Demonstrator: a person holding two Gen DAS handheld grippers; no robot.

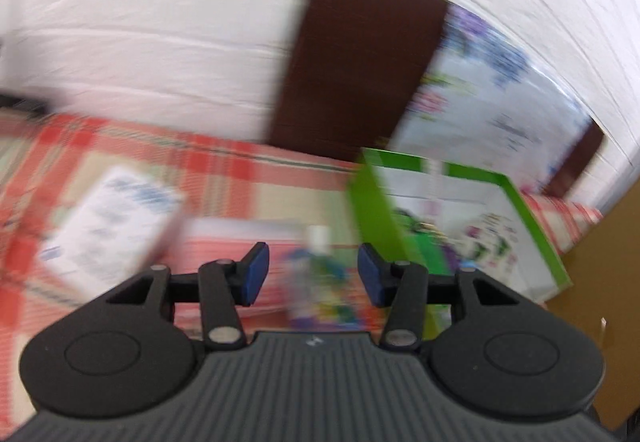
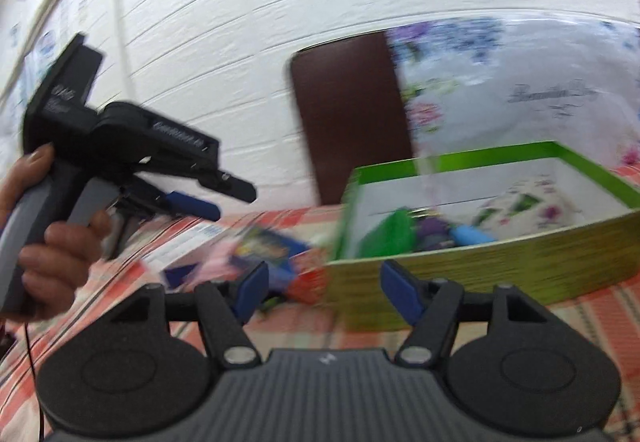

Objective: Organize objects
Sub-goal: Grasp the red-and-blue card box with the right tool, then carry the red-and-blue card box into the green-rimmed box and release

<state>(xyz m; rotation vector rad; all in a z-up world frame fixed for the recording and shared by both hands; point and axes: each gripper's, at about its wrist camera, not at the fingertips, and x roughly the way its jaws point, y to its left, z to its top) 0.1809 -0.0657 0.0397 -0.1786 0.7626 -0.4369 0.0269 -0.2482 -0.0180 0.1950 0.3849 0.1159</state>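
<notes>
In the left wrist view my left gripper [image 1: 313,274] is open. A blurred colourful bottle with a white cap [image 1: 316,282] lies on the checked cloth just beyond its blue pads [image 1: 256,274], which do not touch it. A white printed pack [image 1: 108,226] lies to the left. The green box [image 1: 536,226] stands to the right. In the right wrist view my right gripper [image 2: 328,292] is open and empty, facing the near corner of the green box [image 2: 480,262]. Green, purple and blue items [image 2: 392,234] lie inside the box. A hand holds the left gripper [image 2: 224,201] above several colourful packs [image 2: 260,246].
The red-and-cream checked cloth [image 2: 580,318] covers the surface. A dark brown board [image 2: 352,113] and a floral sheet [image 2: 500,81] lean against the white brick wall behind the box. A brown panel [image 1: 608,282] edges the right side in the left wrist view.
</notes>
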